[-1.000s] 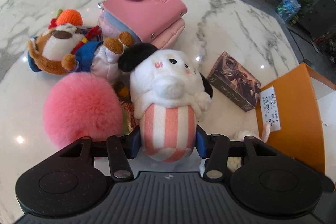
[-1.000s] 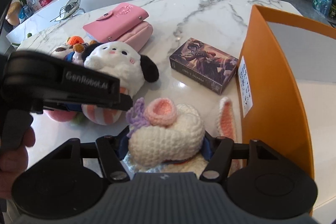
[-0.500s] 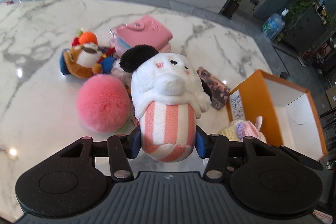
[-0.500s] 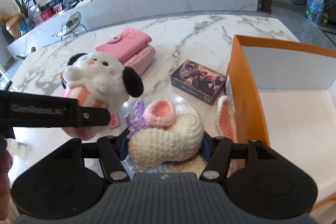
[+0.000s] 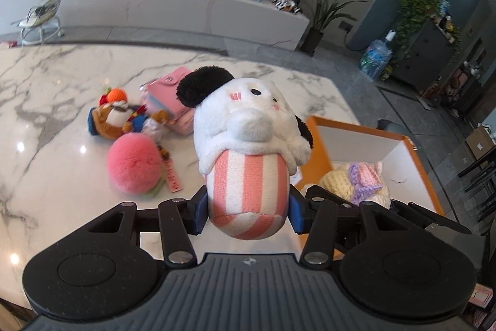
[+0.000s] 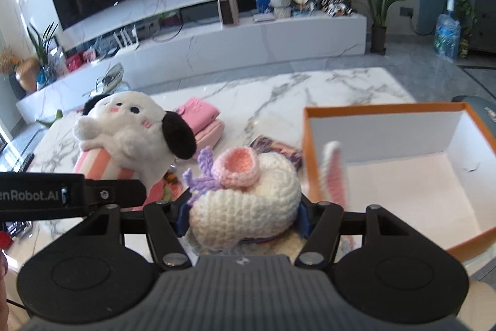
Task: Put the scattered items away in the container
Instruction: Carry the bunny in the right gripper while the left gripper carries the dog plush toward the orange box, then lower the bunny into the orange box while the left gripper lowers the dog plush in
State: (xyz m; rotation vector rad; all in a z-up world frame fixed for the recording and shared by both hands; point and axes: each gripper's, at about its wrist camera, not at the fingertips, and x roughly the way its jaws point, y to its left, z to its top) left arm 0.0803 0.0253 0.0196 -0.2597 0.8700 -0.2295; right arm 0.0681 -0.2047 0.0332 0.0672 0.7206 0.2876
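Note:
My left gripper (image 5: 246, 211) is shut on a white dog plush (image 5: 245, 145) with black ears and a pink-striped body, held well above the marble table; it also shows in the right wrist view (image 6: 124, 132). My right gripper (image 6: 243, 216) is shut on a cream crocheted bunny (image 6: 248, 194) with pink ears and a purple bow, held beside the left wall of the orange box (image 6: 310, 163). The box interior is white and holds nothing that I can see. In the left wrist view the bunny (image 5: 356, 182) hangs over the box (image 5: 316, 151).
On the marble table (image 5: 62, 76) lie a pink fluffy ball (image 5: 135, 168), a small brown plush with an orange hat (image 5: 113, 117), a pink wallet (image 5: 169, 96) and a dark card box (image 6: 276, 146). A TV console stands behind.
Both grippers have lifted their plush toys off the table and risen. The right gripper has carried the bunny to the box's edge; the left has moved toward the box.

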